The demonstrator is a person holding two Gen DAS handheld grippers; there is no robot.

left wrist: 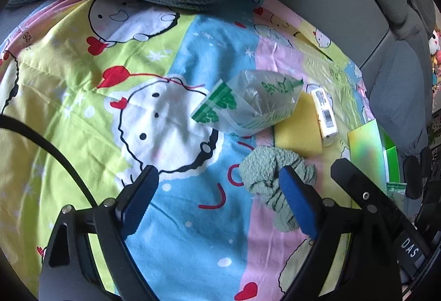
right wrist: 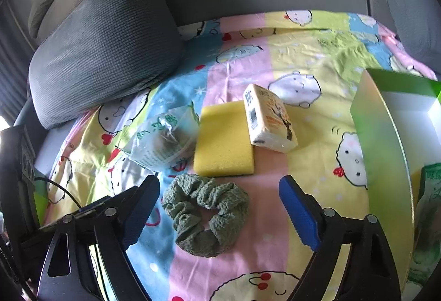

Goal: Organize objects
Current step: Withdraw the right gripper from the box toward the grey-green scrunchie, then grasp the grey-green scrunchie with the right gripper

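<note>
Four items (right wrist: pixel 223 137) clustered; cushion (right wrist: pixel 104 47) behind, box (right wrist: pixel 386 135) right.

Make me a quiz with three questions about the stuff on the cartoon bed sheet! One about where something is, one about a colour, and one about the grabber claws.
1. Where is the tissue pack?
A. Partly on the sponge
B. Under the pillow
C. Inside the box

2. What colour is the scrunchie?
A. Red
B. Green
C. Purple

3. How is the right gripper?
A. Shut on the scrunchie
B. Shut on the sponge
C. Open, holding nothing

Answers:
A, one edge overlaps the yellow sponge.
B, its crinkly cloth is sage green.
C, its fingers are wide apart with the scrunchie lying loose between them.
</note>
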